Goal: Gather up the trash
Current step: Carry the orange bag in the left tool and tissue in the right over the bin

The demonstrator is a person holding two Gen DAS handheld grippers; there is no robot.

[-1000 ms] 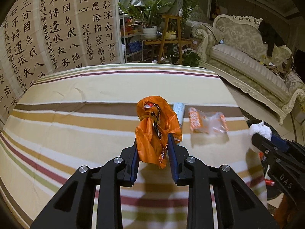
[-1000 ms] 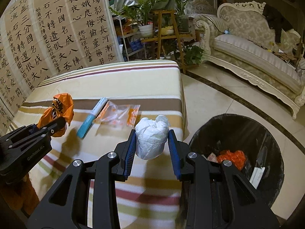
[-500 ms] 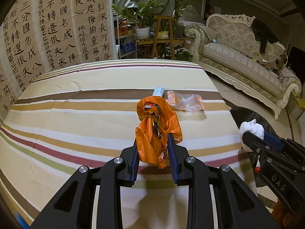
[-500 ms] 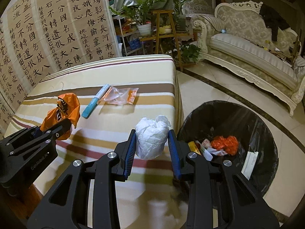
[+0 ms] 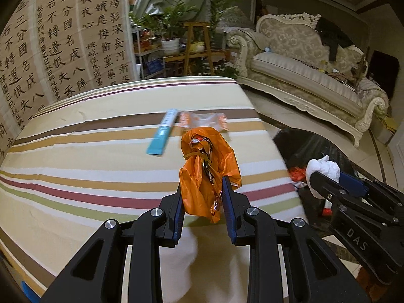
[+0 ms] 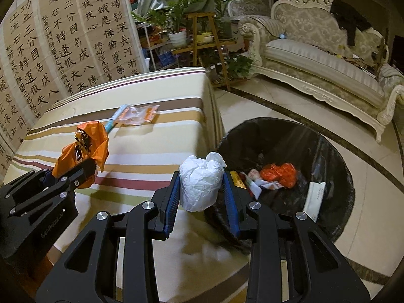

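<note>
My left gripper [image 5: 202, 184] is shut on a crumpled orange plastic bag [image 5: 205, 166], held above the striped tablecloth [image 5: 88, 156] near its right edge. My right gripper [image 6: 201, 174] is shut on a white crumpled paper wad [image 6: 200, 181], which hangs over the table's corner beside the black-lined trash bin [image 6: 335, 156]. The bin holds an orange wrapper [image 6: 279, 174] and paper scraps. A blue tube [image 5: 162, 135] and a clear wrapper with orange print [image 5: 203, 121] lie on the table. In the left wrist view the right gripper [image 5: 320, 176] shows at the right with the white wad [image 5: 324, 168].
A cream sofa [image 6: 325, 58] stands across the tiled floor [image 6: 252, 106] to the right. A wooden plant stand [image 6: 202, 38] with potted plants is behind the table. A calligraphy screen [image 6: 63, 45] lines the left wall.
Both grippers have carried their loads to the right, toward the bin. The bin now fills more of the right wrist view, and the tube and wrapper have slid left and farther away.
</note>
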